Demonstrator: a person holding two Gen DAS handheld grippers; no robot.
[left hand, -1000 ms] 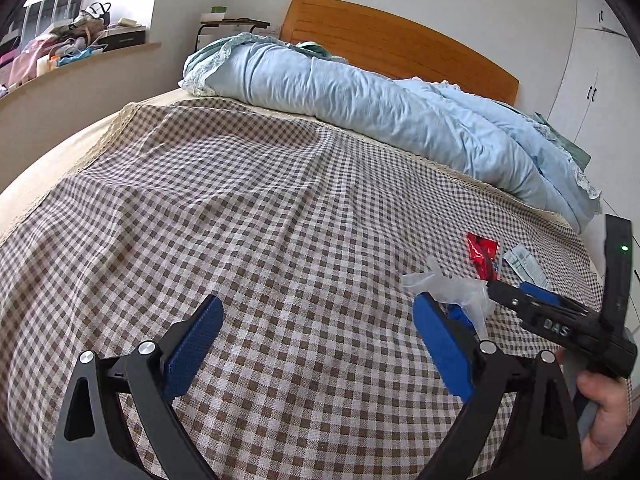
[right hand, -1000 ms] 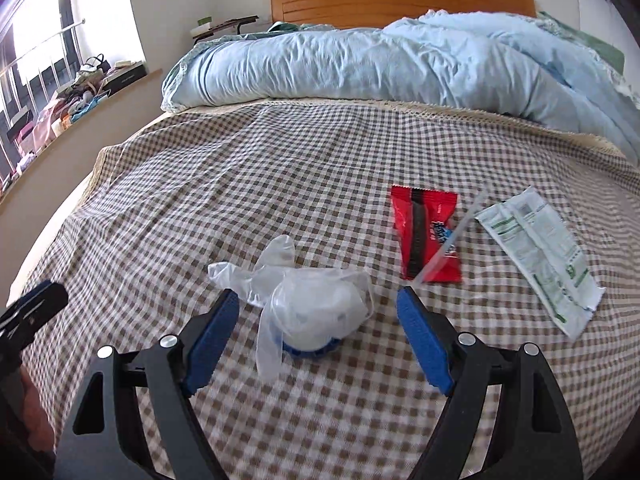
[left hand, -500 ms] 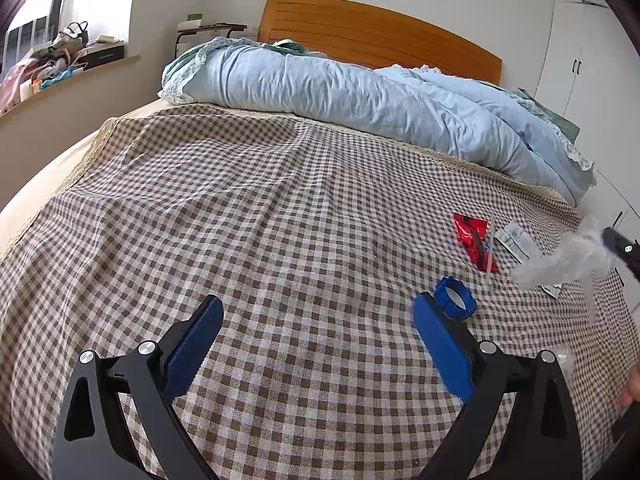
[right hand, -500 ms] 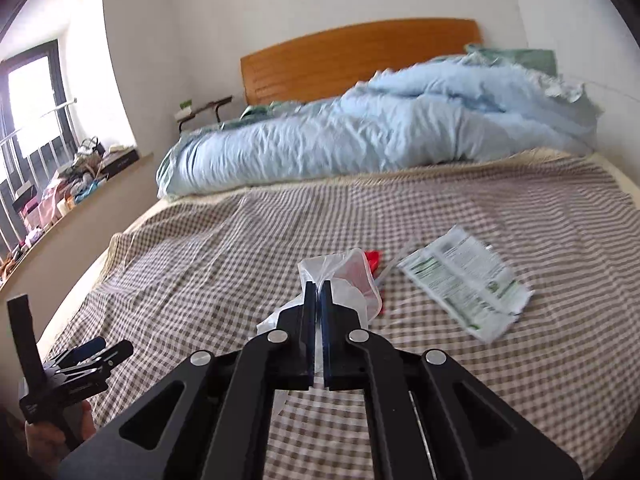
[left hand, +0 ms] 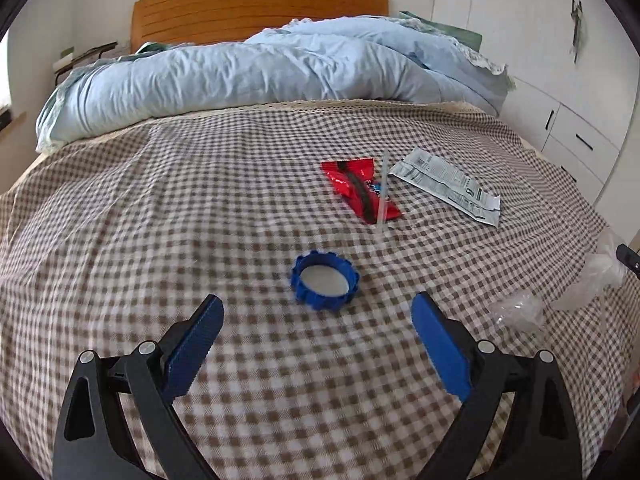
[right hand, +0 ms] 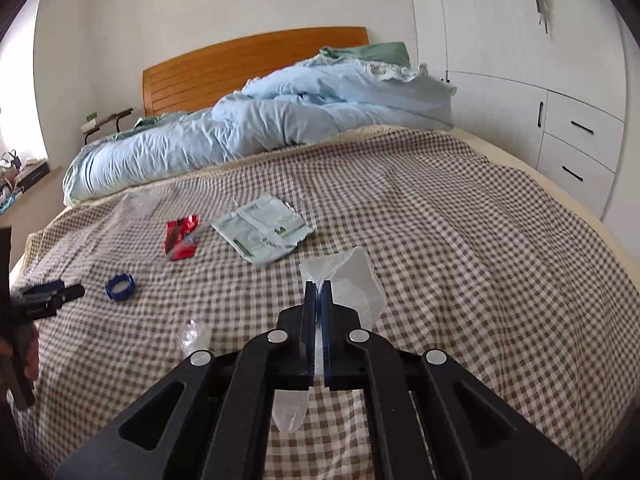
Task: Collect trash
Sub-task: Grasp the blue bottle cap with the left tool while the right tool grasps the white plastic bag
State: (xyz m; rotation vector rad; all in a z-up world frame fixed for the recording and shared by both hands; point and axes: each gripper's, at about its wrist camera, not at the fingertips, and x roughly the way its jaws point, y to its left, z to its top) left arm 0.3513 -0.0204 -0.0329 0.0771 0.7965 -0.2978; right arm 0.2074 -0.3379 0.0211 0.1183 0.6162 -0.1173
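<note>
My right gripper (right hand: 318,286) is shut on a clear plastic glove (right hand: 352,280), held above the checked bedspread; the glove (left hand: 596,276) also shows at the right edge of the left wrist view. My left gripper (left hand: 316,312) is open and empty, with a blue ring-shaped lid (left hand: 324,280) lying just ahead between its fingers; the lid (right hand: 120,287) also shows in the right wrist view. Farther back lie a red snack wrapper (left hand: 360,190) with a clear straw (left hand: 384,192) across it, and a white-green packet (left hand: 448,184). A small clear plastic scrap (left hand: 518,312) lies on the bed at the right.
The checked bedspread (left hand: 160,220) covers the bed. A bunched light-blue duvet (left hand: 240,76) lies along the wooden headboard (left hand: 256,8). White wardrobe and drawers (right hand: 576,120) stand to the right of the bed. A window ledge (right hand: 24,176) with clutter is at the left.
My right gripper shut on the plastic glove, lifted it off the blue lid and carried it right. My left gripper swung right, bringing the uncovered lid between its open fingers.
</note>
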